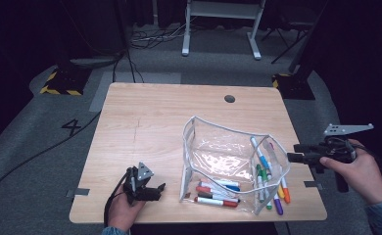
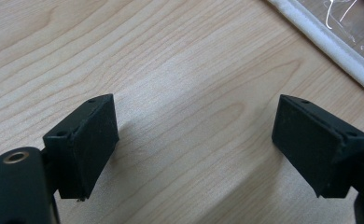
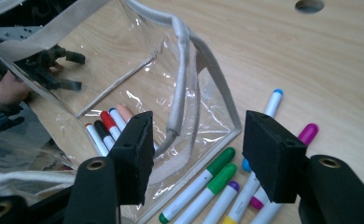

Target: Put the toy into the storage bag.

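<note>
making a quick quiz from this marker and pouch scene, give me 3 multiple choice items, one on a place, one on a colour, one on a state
1. Where do the green-capped markers lie?
A. on the table beside the clear pouch
B. across the table's round hole
C. between the left gripper's jaws

2. What colour is the trim on the clear pouch?
A. red
B. white
C. black

3. How do the left gripper jaws stand?
A. shut on a marker
B. shut on the pouch trim
C. open, nothing between them

Answers:
1. A, the right gripper view shows them on the wooden table just outside the pouch's corner.
2. B, pale white edging runs round the pouch.
3. C, the left gripper view has bare wood between the spread jaws.
</note>
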Tool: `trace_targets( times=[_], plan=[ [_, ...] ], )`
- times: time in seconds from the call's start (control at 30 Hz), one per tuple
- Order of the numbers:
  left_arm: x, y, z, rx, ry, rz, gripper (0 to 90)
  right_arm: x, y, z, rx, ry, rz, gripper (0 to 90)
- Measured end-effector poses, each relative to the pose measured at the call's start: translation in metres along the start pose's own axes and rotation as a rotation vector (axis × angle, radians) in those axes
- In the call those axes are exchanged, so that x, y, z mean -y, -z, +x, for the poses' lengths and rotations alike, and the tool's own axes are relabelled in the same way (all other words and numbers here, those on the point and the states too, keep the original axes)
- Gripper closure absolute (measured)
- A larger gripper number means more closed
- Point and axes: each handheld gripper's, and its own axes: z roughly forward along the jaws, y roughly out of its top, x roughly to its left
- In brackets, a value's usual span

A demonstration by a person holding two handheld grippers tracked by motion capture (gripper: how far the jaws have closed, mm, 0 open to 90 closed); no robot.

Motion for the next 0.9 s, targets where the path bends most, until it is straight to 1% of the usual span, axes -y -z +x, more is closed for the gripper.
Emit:
trace_targets(
  times=[0.03,0.1,0.17,0.2,0.27,0.3,0.37,0.57,0.67,0.8,0.9],
  plan=[
    [0.0,0.0,0.0,0.0,0.0,0.0,14.7,-0.001,0.005,0.001,0.011,0.006,-0.006,44.6],
    [0.0,0.0,0.0,0.0,0.0,0.0,14.6,-0.002,0.013,0.001,0.046,0.018,-0.009,44.7],
    [0.0,0.0,0.0,0.0,0.0,0.0,14.6,0.001,0.016,-0.001,0.07,0.012,-0.008,45.3],
    [0.0,0.0,0.0,0.0,0.0,0.0,14.7,0.003,0.016,-0.003,0.086,0.006,0.004,45.3],
    [0.0,0.0,0.0,0.0,0.0,0.0,14.6,0.01,0.013,-0.009,0.127,0.0,0.029,45.4],
    [0.0,0.0,0.0,0.0,0.0,0.0,14.7,0.015,0.009,-0.013,0.154,0.002,0.051,45.5],
    [0.0,0.0,0.0,0.0,0.0,0.0,14.7,0.023,0.001,-0.018,0.18,-0.008,0.081,45.5],
    [0.0,0.0,0.0,0.0,0.0,0.0,14.7,0.045,-0.023,-0.031,0.197,-0.041,0.155,45.3],
    [0.0,0.0,0.0,0.0,0.0,0.0,14.7,0.056,-0.033,-0.036,0.197,-0.06,0.184,45.3],
    [0.0,0.0,0.0,0.0,0.0,0.0,14.7,0.07,-0.045,-0.041,0.211,-0.078,0.222,45.3],
    [0.0,0.0,0.0,0.0,-0.001,0.0,14.7,0.078,-0.054,-0.044,0.206,-0.092,0.246,45.4]
  ],
)
